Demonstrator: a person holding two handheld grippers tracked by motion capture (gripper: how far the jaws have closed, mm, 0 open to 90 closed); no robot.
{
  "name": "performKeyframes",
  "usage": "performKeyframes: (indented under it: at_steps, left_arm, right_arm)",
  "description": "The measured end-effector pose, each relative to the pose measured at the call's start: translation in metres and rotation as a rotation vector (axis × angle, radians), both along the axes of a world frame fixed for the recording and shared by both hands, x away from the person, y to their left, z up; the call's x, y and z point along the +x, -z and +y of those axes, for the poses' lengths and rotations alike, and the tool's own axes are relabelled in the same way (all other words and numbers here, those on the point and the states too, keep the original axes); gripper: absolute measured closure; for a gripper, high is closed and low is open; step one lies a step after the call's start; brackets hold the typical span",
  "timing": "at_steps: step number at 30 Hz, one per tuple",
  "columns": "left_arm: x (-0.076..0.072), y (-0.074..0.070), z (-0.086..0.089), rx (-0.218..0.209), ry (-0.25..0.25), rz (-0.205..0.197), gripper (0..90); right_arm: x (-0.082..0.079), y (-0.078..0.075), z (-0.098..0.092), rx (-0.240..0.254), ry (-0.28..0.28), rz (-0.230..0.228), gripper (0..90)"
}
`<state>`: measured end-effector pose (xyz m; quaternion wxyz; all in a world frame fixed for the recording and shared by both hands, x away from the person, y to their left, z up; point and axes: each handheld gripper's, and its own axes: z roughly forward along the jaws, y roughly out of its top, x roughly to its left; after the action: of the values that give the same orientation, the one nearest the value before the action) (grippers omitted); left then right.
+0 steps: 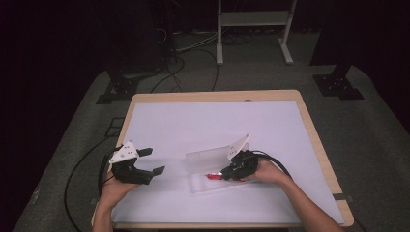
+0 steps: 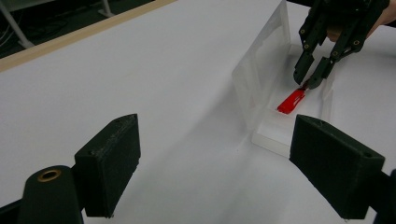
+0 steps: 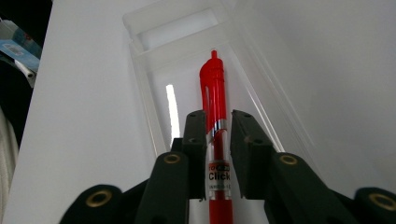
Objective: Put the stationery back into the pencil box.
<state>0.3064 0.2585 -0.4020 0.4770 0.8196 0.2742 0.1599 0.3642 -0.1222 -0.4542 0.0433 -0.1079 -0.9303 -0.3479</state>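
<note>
A red pen (image 3: 214,116) is seen lying in a clear plastic case (image 1: 212,166) near the table's (image 1: 169,121) front edge. The right tool (image 3: 217,135) is set around the pen, one jaw touching it and a narrow gap at the other. The left tool (image 1: 152,162) is held released, well apart, by the front left corner.

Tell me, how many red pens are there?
1. The red pen lies in the clear plastic box on the table, between the right gripper jaws. No others show.
</note>
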Motion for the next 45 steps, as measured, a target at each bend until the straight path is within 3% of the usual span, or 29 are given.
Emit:
performKeyframes:
  at_steps: [13,25,45]
  left_arm:
    - [0.000,0.000,0.001,-0.002,-0.004,0.000,15.3]
    - [-0.001,0.000,0.002,-0.012,-0.004,-0.001,15.2]
    - [0.000,0.000,0.000,-0.002,0.002,0.002,14.9]
  right_arm:
    - [-0.006,-0.014,-0.022,0.025,0.055,-0.017,63.5]
    - [-0.011,-0.027,-0.055,0.077,0.140,-0.026,62.0]
    - [-0.020,-0.032,-0.089,0.091,0.209,-0.054,59.9]
